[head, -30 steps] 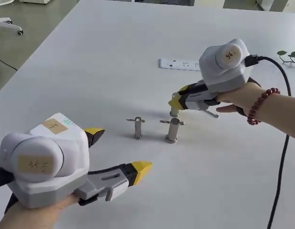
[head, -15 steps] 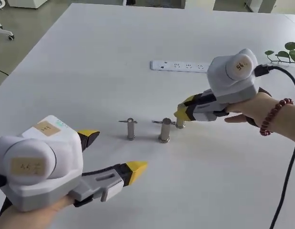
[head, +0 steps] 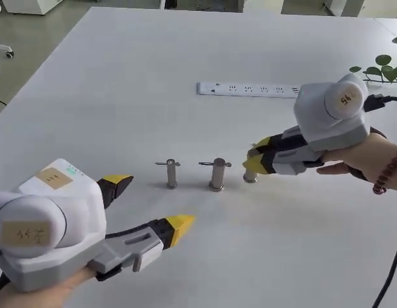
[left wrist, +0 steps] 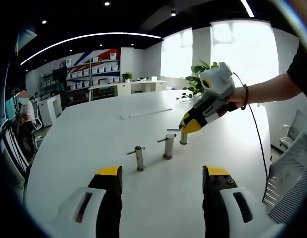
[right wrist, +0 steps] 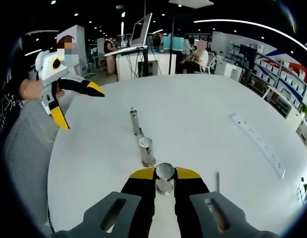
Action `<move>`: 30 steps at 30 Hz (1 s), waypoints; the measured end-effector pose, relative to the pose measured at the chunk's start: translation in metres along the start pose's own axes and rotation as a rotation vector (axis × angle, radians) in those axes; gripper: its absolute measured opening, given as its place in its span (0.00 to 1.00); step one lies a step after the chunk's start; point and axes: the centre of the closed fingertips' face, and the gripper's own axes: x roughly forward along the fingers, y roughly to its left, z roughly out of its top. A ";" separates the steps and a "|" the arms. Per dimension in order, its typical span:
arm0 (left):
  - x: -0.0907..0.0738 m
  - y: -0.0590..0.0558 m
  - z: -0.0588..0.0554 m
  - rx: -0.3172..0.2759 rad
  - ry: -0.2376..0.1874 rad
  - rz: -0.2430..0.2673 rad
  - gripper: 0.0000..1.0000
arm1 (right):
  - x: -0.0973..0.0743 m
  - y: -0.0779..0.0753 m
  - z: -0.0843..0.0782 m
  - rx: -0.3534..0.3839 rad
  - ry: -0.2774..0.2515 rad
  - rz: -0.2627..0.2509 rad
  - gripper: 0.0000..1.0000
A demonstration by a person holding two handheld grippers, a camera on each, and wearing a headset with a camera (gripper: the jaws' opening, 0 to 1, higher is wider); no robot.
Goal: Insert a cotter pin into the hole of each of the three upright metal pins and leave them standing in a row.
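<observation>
Three upright metal pins stand in a row on the white table (head: 121, 96). The left pin (head: 171, 174) and the middle pin (head: 217, 174) each carry a cotter pin crosswise near the top. My right gripper (head: 253, 165) is shut on the right pin (head: 251, 177); in the right gripper view that pin (right wrist: 164, 178) sits between the yellow-tipped jaws with a bare top. A loose cotter pin (right wrist: 217, 181) lies on the table beside them. My left gripper (head: 149, 204) hovers open at the near left, well short of the row, with nothing in it.
A white power strip (head: 246, 89) lies farther back on the table. A potted plant (head: 378, 67) stands at the far right edge, and a black cable (head: 394, 276) trails from the right gripper. People, desks and shelves stand in the room beyond.
The right gripper has carried the third pin from behind the middle pin to the right end of the row. The left gripper stays open and nearly still. The head camera has shifted.
</observation>
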 end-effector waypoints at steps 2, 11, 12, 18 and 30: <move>0.000 0.000 0.000 0.001 0.001 0.000 0.65 | -0.002 0.004 -0.001 -0.003 -0.001 0.005 0.08; -0.004 -0.001 0.000 0.005 0.003 0.000 0.65 | -0.004 0.024 -0.001 0.014 -0.030 0.015 0.08; -0.004 -0.001 0.000 0.006 0.002 0.001 0.65 | -0.003 0.025 -0.001 0.013 -0.033 0.015 0.08; -0.006 -0.002 0.000 0.006 0.000 0.001 0.65 | 0.002 0.039 -0.004 0.026 -0.027 0.024 0.08; -0.007 -0.001 -0.003 0.012 0.009 0.002 0.65 | 0.012 0.042 -0.005 0.050 -0.035 -0.008 0.08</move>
